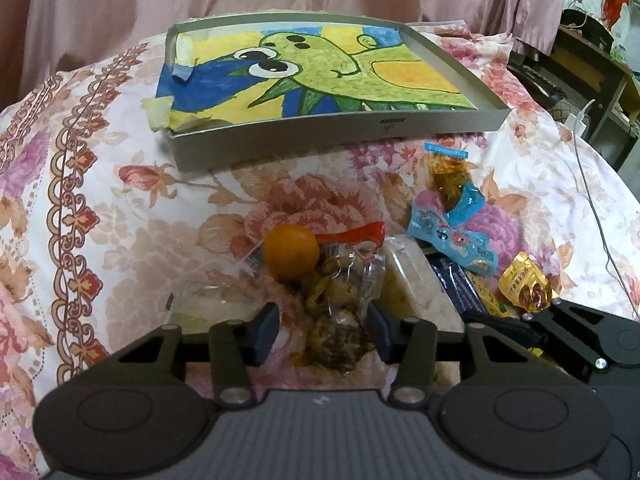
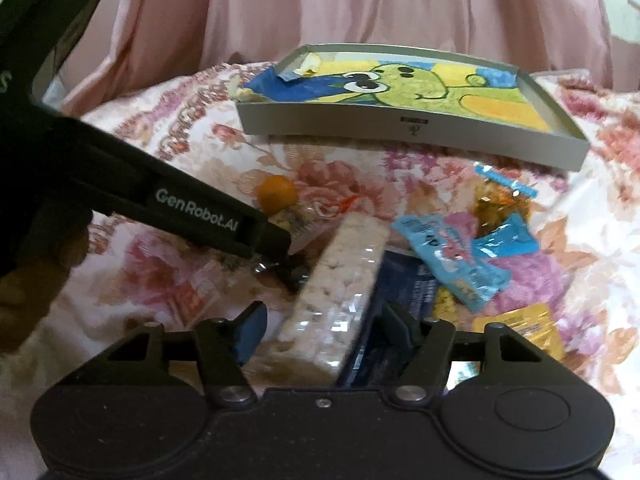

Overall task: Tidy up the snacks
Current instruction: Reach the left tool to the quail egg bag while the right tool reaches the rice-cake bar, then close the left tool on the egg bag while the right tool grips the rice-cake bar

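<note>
Both grippers open over the snack pile on the floral cloth.
I see my left gripper [image 1: 323, 330] spread around a clear nut packet [image 1: 340, 304]; my right gripper [image 2: 320, 330] straddles the rice cracker bar [image 2: 340, 280], unclamped, tray [image 1: 320, 140] beyond.

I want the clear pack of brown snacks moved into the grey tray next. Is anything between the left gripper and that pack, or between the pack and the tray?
Nothing blocks the left gripper: the pack already lies between its open fingers. The orange rests against the pack's far end, on the line toward the tray. Past it, only bare floral cloth.
</note>
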### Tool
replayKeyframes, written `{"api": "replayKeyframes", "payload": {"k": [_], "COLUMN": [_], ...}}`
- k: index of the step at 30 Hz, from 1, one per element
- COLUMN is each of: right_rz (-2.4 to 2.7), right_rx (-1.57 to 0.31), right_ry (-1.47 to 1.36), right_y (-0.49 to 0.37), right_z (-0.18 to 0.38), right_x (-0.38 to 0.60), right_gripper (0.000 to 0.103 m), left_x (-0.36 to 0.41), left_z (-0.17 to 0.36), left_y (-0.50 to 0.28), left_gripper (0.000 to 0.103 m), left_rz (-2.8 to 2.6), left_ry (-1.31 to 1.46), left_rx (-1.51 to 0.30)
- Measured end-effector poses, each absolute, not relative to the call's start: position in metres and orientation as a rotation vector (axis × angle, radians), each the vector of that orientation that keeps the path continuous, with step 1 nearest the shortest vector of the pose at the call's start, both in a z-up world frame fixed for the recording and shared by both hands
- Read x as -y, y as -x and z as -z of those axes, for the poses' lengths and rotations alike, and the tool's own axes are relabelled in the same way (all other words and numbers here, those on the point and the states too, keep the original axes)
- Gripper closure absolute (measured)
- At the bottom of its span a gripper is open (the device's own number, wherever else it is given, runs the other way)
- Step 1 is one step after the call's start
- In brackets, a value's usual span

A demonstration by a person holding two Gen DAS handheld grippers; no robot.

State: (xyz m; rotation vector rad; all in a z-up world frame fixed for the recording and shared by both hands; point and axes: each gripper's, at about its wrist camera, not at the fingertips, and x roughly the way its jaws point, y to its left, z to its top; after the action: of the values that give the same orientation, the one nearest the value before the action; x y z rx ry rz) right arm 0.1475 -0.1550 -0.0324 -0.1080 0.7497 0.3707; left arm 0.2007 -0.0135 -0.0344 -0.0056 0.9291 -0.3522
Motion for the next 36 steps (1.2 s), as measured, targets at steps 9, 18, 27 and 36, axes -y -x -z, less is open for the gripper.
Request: {"api": "replayKeyframes", "payload": {"k": [9,18,27,36], "right_rz": [-0.375,-0.341,-0.348,-0.302], "right_rx": [-0.749,-0.760,-0.755,-0.635], "right_ry": [0.097,0.104,0.095,0.380], "right_y": [-0.156,-0.155,-0.158,-0.132], "right_z": [0.038,0.034,0.036,0.028], "right_x": [0.150,0.152,0.151,0.132], "right_gripper": [0.034,0.057,0.061,0.068], "left_x": [0.020,0.008,0.008,0.013], "left_z": [0.044,0.047,0.040,0.023], "left_y": [-0.215,-0.221,-0.213,-0.195], "left_gripper": [0.049,0.054,0.056,0.057], "left_rz": [0.365,0.322,0.266,0.203], "left_ry": [0.010,0.095,0.100,0.080], "left_rx": [-1.013,-1.072,-1.077,-1.060]}}
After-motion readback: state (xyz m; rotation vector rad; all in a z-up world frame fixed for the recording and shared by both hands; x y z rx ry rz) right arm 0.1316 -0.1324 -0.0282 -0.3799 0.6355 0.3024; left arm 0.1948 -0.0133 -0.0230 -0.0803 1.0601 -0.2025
